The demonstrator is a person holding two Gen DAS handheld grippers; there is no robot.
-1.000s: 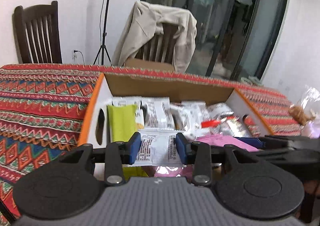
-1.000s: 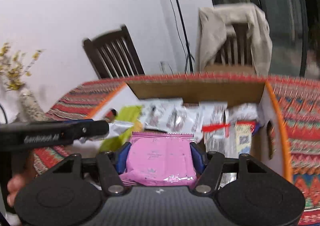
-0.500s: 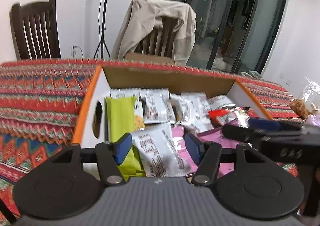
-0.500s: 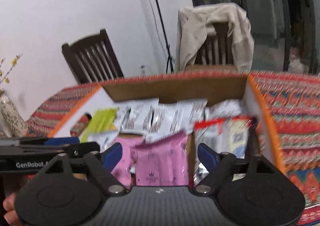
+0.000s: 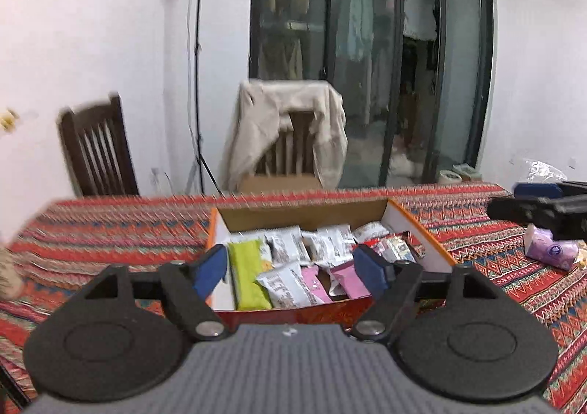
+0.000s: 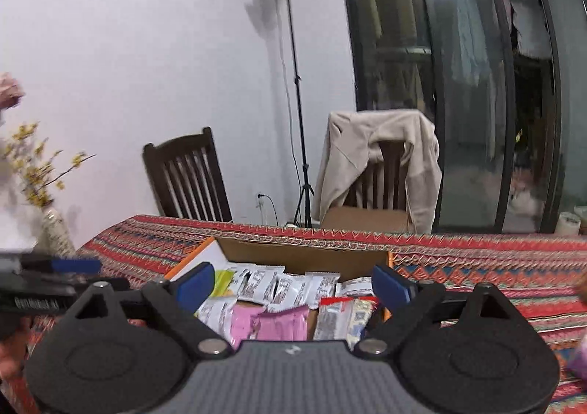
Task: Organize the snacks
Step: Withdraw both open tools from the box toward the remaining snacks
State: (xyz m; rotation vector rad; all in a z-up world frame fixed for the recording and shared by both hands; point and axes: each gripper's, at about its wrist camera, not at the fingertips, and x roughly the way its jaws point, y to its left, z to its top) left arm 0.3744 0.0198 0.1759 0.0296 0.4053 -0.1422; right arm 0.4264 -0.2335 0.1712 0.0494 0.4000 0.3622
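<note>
An orange-edged cardboard box (image 5: 434,243) sits on the patterned tablecloth, full of snack packets: a green one (image 5: 249,272), white ones (image 5: 290,247) and pink ones (image 5: 350,278). My left gripper (image 5: 291,271) is open and empty, raised above the box's near side. My right gripper (image 6: 291,287) is open and empty, also raised over the box (image 6: 304,256), where pink packets (image 6: 282,322) and white packets (image 6: 271,283) lie. The right gripper also shows at the far right of the left wrist view (image 5: 543,206).
A purple packet (image 5: 548,249) lies on the tablecloth (image 5: 110,227) right of the box. A vase with yellow flowers (image 6: 55,230) stands at the table's left end. Two wooden chairs (image 6: 187,179) stand behind the table, one draped with a beige jacket (image 6: 378,153).
Both grippers let go of their packets, the left a white one, the right a pink one, opened wide and drew back and up from the box. The packets now lie in the box.
</note>
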